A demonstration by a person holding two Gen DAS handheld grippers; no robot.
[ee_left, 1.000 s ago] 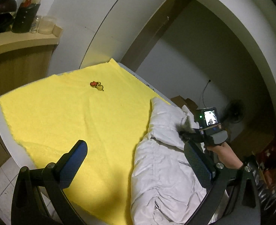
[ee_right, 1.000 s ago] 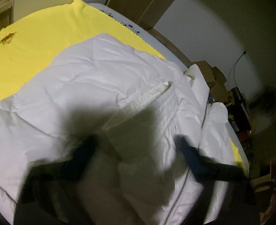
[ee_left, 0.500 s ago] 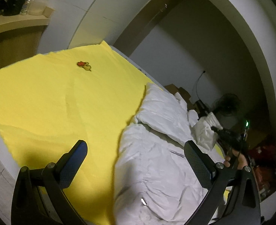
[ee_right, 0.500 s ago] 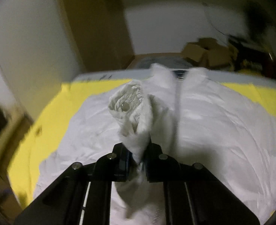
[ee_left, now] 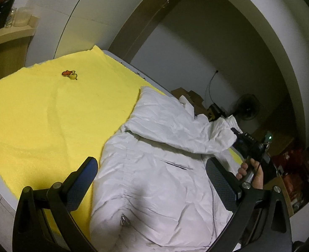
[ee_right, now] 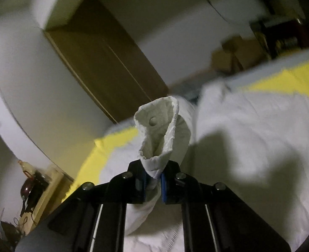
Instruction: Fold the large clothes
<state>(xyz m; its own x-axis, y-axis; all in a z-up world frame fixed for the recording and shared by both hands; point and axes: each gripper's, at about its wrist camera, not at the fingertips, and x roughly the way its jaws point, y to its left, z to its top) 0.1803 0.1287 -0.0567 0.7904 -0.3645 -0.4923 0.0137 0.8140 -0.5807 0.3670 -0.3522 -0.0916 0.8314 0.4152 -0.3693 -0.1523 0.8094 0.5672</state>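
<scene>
Left view, jacket (ee_left: 158,168): white, quilted, creased, zip down the front; lay on a yellow cloth (ee_left: 45,113) over the table.
Left view, left gripper (ee_left: 152,174): fingers stood wide apart above the jacket, clear of it.
Left view, sleeve (ee_left: 215,134): stretched toward the right gripper (ee_left: 238,135).
Right view, cuff (ee_right: 160,130): white, snap button, upright.
Right view, right gripper (ee_right: 153,181): fingers were clamped on the cuff's base.

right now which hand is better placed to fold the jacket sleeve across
Right. Its gripper is already shut on the sleeve cuff of the white jacket, so it could probably carry it over. The left gripper hangs open above the jacket body, holding nothing.
</scene>
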